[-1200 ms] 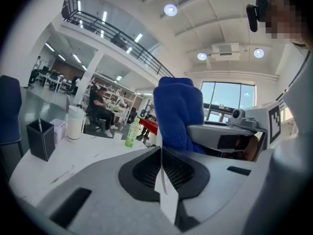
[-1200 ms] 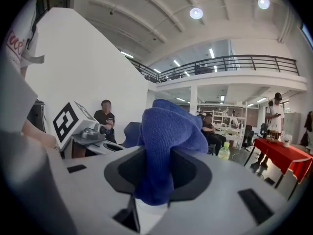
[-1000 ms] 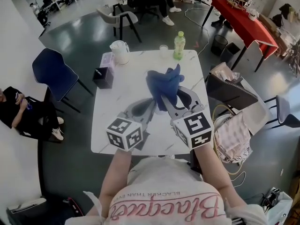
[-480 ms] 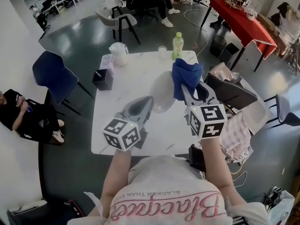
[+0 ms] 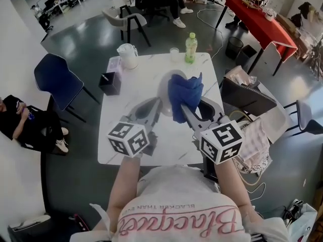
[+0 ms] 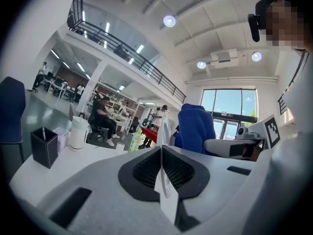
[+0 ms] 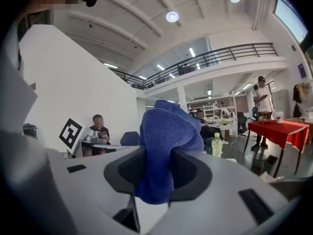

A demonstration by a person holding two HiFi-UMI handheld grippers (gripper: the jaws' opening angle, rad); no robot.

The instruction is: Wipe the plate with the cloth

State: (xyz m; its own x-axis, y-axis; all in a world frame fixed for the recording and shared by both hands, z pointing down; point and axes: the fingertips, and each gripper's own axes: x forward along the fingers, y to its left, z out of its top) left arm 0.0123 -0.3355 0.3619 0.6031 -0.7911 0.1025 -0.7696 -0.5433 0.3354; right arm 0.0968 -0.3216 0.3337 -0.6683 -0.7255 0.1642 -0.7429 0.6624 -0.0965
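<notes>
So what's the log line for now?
left gripper: shut on plate, held upright | right gripper: shut on blue cloth | position: cloth by plate face, contact unclear

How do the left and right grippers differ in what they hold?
The left gripper has its jaws shut on the rim of the thin white plate, held on edge. The right gripper has its jaws shut on the blue cloth, bunched above them. Both are held over the table.

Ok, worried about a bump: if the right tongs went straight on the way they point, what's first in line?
Probably the white plate that the left tongs hold; the blue cloth in the right tongs looks up against it, though depth is unclear.
</notes>
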